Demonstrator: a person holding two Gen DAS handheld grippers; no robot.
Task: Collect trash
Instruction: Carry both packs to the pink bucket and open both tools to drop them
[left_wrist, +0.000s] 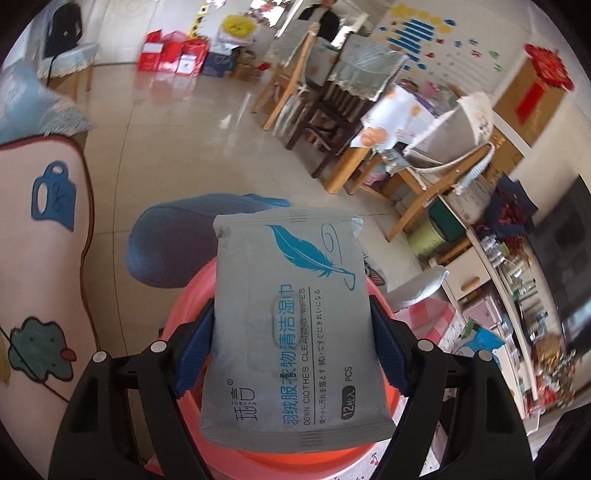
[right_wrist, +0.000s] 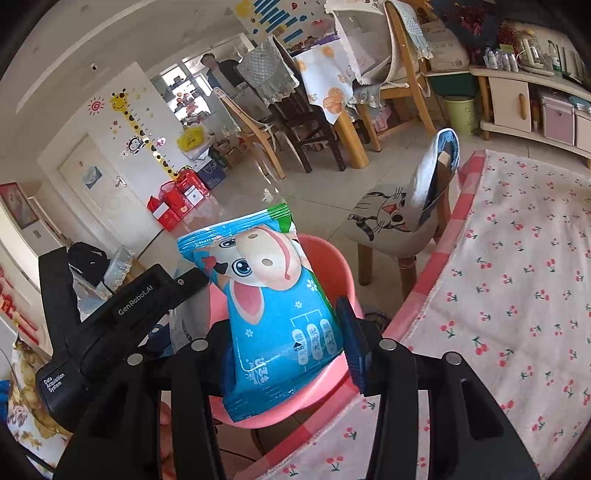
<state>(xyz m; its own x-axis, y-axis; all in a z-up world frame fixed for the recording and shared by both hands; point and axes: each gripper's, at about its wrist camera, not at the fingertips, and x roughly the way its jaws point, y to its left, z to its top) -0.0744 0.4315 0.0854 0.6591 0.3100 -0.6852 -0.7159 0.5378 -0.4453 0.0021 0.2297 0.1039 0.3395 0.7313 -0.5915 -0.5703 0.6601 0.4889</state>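
While a grey pack of wipes (left_wrist: 295, 325) is pinched between the blue pads (left_wrist: 195, 343) of the left gripper (left_wrist: 291, 343), a pink bin (left_wrist: 177, 321) is seen directly beneath and just ahead of the fingers in the left wrist view. The pack is held flat and lengthwise, its far end reaching out beyond the fingertips, and nothing of it is yet inside the bin. Farther ahead and to the left a blue cushion (left_wrist: 177, 243) is seen on the floor.

In the right wrist view, a blue snack bag (right_wrist: 269, 306) printed with a cartoon cow is clamped by the right gripper (right_wrist: 284, 347), and it is held upright over the same pink bin (right_wrist: 332, 266), whose rim shows behind and below it. To the right of the tool a table with a cherry-print cloth (right_wrist: 517, 295) is seen.

Both pieces of trash are judged to be gathered and carried to the bin; the releasing of each into it is still left to do.
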